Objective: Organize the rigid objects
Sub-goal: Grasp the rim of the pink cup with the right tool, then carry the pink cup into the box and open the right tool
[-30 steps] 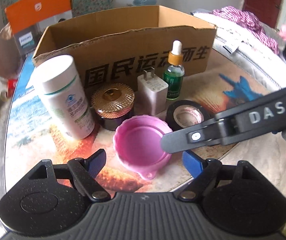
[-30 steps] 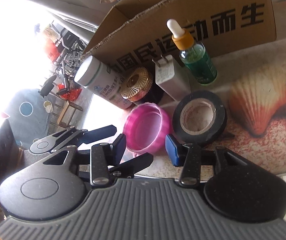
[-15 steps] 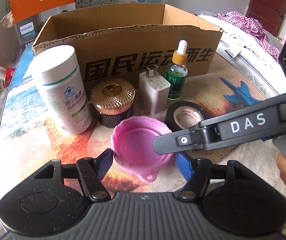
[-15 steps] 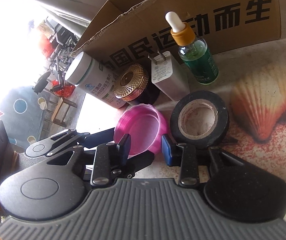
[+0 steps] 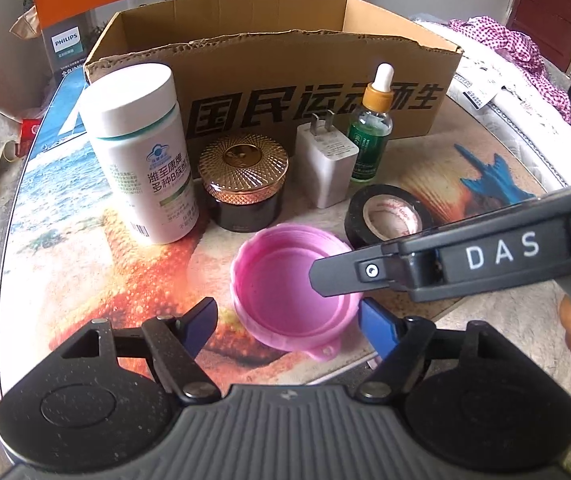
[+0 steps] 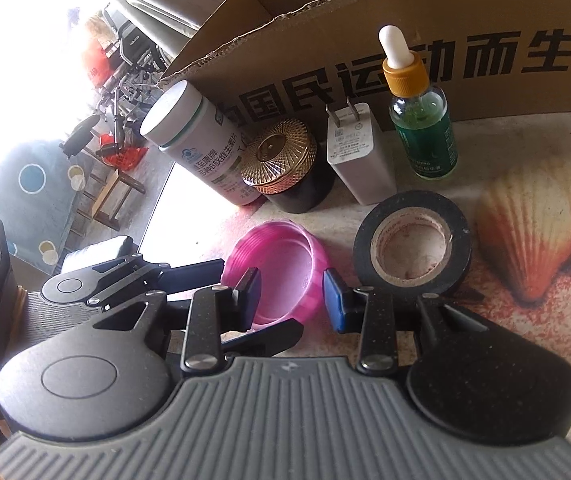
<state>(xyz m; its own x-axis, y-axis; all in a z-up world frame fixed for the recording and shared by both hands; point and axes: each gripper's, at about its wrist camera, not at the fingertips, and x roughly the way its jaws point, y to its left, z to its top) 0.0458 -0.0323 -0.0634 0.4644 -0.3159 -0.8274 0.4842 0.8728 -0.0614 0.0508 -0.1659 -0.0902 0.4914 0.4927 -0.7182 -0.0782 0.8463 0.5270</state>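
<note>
A pink plastic lid (image 5: pixel 285 292) lies open side up on the table, also in the right wrist view (image 6: pixel 281 268). My left gripper (image 5: pixel 287 322) is open, its blue pads either side of the lid's near rim. My right gripper (image 6: pixel 291 298) is open with its pads astride the lid's right wall; its arm (image 5: pixel 465 256) crosses over the lid in the left wrist view. Behind stand a white pill bottle (image 5: pixel 141 152), a gold-lidded black jar (image 5: pixel 243 182), a white charger (image 5: pixel 325 164), a green dropper bottle (image 5: pixel 369 132) and a black tape roll (image 5: pixel 389 216).
An open cardboard box (image 5: pixel 269 80) with black lettering stands behind the row of objects. An orange and grey Philips box (image 5: pixel 85 12) is at the far left. Bedding with pink checked cloth (image 5: pixel 513 52) lies at the right. The table edge runs just below the grippers.
Both grippers have moved forward toward the pink lid. The right gripper's pads now straddle its wall, and the left pads sit closer around its near rim. The objects have not moved.
</note>
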